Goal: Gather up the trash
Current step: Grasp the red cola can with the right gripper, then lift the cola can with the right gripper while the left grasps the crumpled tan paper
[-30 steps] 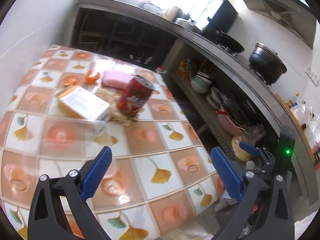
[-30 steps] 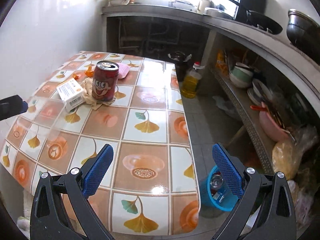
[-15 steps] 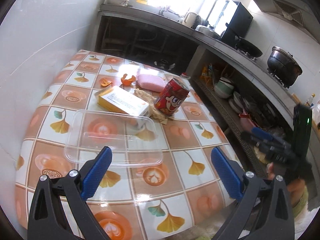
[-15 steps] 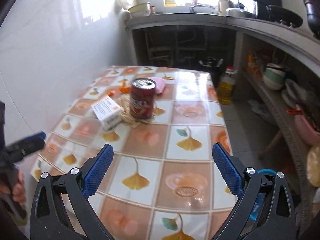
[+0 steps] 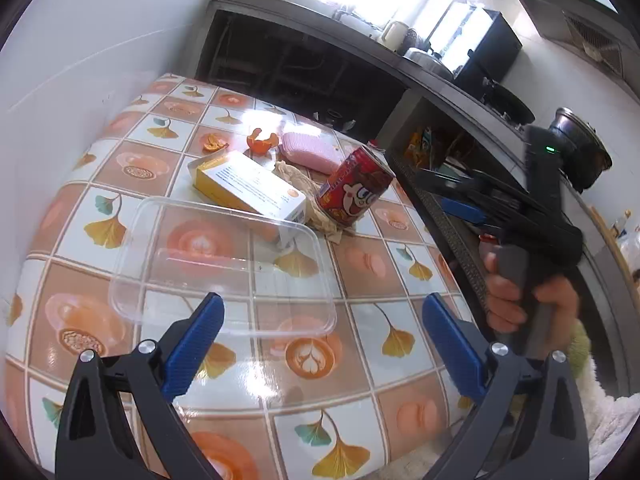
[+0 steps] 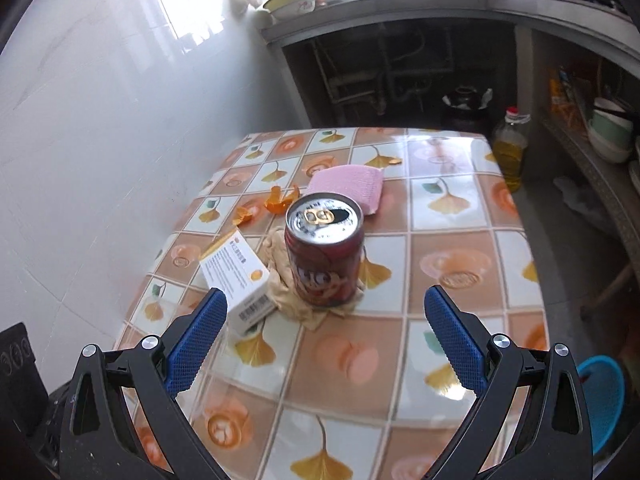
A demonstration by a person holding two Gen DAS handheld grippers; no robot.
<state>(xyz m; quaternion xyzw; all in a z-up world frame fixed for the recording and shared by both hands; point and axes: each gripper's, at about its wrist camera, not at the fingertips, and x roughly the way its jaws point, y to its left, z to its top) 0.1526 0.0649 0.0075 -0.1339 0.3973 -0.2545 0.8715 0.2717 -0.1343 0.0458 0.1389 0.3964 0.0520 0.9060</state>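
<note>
The left tool (image 5: 320,314) hangs wide open and empty at the bottom of its frame, over the tiled tabletop (image 5: 360,360) and the near edge of a clear plastic tray (image 5: 224,264). The right tool (image 6: 322,320) is also spread wide, holding nothing, with the red soda can (image 6: 324,256) standing upright at frame centre between and beyond its blue pads. The can rests on a crumpled tissue (image 6: 292,300), with a yellow-and-white box (image 6: 236,276) just left, orange peels (image 6: 280,200) and a pink sponge (image 6: 348,184) behind. A hand (image 5: 520,296) grips the right tool's handle.
</note>
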